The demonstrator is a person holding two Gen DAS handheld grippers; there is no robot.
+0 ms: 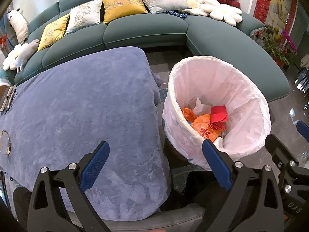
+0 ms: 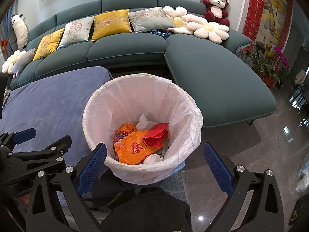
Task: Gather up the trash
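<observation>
Left black two-finger gripper with blue textured pads spread wide, nothing between the pads, fingers reaching toward 12 o'clock. Right black two-finger gripper with blue textured pads likewise spread wide and empty-handed, pointing to 12 o'clock. Held side by side, close together, each visible at the other camera's edge.

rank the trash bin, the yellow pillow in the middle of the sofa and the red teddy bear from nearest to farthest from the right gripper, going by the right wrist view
1. trash bin: just ahead of the open right gripper, beside the blue-covered table.
2. yellow pillow: against the sofa back, beyond the bin, slightly left.
3. red teddy bear: on top of the sofa's far right corner.
</observation>
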